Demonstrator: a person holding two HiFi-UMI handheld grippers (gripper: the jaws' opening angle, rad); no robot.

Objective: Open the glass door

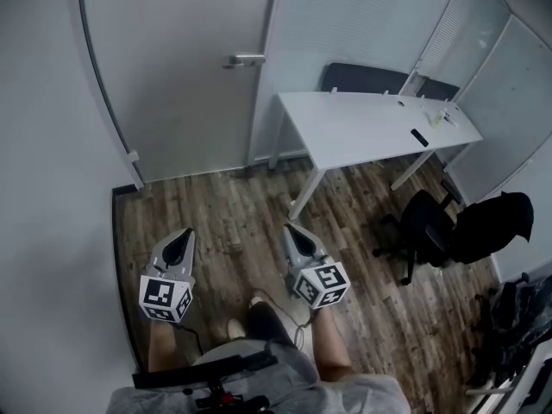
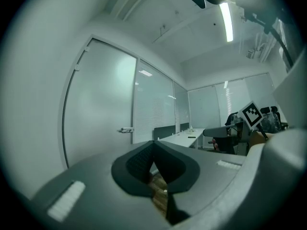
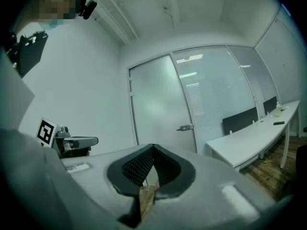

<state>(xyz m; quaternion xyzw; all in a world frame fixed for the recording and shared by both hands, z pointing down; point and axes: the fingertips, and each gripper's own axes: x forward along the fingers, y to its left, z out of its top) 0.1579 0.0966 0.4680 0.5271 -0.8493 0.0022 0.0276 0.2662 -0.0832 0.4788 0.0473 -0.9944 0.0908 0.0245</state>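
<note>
— Where to find the glass door [image 1: 185, 67]?
— Straight ahead of both tongs, across a stretch of wooden floor [image 1: 224, 210]; shut in its frame, with the lever handle [image 1: 244, 59] at its right edge
— And off to the side?
— To the right, a white desk [image 1: 371, 128] against the slatted glass wall, with a small black object [image 1: 419, 137] lying on top and dark panels [image 1: 366, 78] behind; further right, a black office chair [image 1: 427, 227] beside a second seat draped in something dark [image 1: 496, 222]
— Tongs?
— Pressed tip to tip on the left gripper [image 1: 185, 234], clamping nothing; same on the right gripper [image 1: 290, 228]; both level and well short of the door
— Hard to read?
— Frosted right through, so hides whatever lies behind; small bits at the desk's far end too tiny to name; clutter at bottom right cut off by the edge
</note>
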